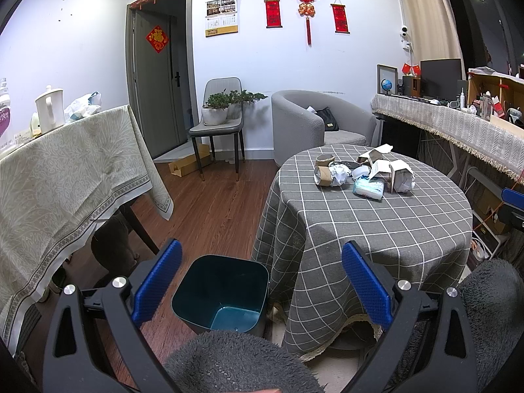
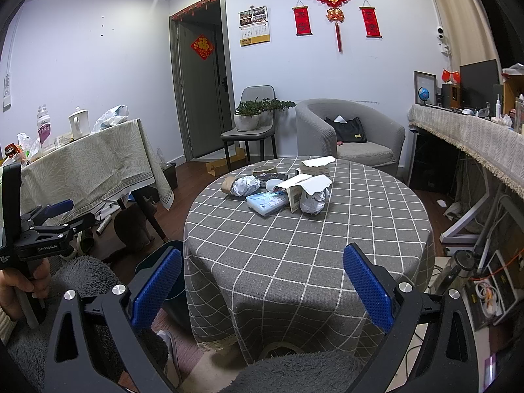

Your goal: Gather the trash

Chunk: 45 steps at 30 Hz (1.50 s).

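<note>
Left wrist view alone shows the dark teal square plastic bin [image 1: 221,294] standing open and empty on the wooden floor, just beside the round surface draped in grey checked cloth [image 1: 376,222]; the left tool [image 1: 260,290] hangs released above it, blue pads spread wide. Right wrist view hides most of that bin behind the right tool [image 2: 262,290], also released, but shows the left tool [image 2: 49,219] from the side at far left. Trash sits clustered at the surface's far side: cardboard tube [image 2: 228,184], crumpled white paper ball [image 2: 245,186], blue-white tissue pack [image 2: 267,203], torn white cartons [image 2: 303,186]. Grey fleece-clad knees fill the bottom edge.
</note>
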### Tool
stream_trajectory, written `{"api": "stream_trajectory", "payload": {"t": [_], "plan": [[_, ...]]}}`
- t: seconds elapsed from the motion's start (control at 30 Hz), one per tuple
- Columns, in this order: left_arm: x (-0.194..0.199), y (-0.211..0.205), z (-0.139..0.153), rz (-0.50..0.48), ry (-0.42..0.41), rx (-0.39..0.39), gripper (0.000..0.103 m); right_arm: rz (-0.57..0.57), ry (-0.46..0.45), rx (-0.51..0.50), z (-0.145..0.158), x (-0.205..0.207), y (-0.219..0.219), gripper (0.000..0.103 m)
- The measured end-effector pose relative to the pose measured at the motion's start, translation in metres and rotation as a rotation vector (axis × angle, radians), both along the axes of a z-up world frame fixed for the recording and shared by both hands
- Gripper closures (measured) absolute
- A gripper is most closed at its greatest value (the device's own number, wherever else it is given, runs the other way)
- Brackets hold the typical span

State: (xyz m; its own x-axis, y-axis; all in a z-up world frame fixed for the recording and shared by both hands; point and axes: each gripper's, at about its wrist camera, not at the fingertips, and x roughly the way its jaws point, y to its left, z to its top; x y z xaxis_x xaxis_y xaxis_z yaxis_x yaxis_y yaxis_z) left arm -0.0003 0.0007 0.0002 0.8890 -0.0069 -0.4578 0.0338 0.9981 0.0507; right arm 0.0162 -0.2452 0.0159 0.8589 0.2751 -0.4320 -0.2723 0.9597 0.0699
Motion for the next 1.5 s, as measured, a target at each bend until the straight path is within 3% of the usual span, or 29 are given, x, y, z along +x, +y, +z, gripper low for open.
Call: {"api": "stream_trajectory", "payload": {"t": [0.83,1.2,1.5], "plan": [[-0.001,-0.008,0.002,0.006,0.001,-0.002,0.004,-0.001,0.003,-0.002,0.002,0.002,0.001,0.003],[0.012,-0.003,0.009,-0.013,0.012,-0.005,0.005,0.037,0.01,-0.081,0.009,0.016,0.01,0.003],[0.056,-0.008,0.008,-0.051,0.043,-0.079,0.019,0.105,0.032,-0.099,0.029,0.066,0.0,0.003]]}}
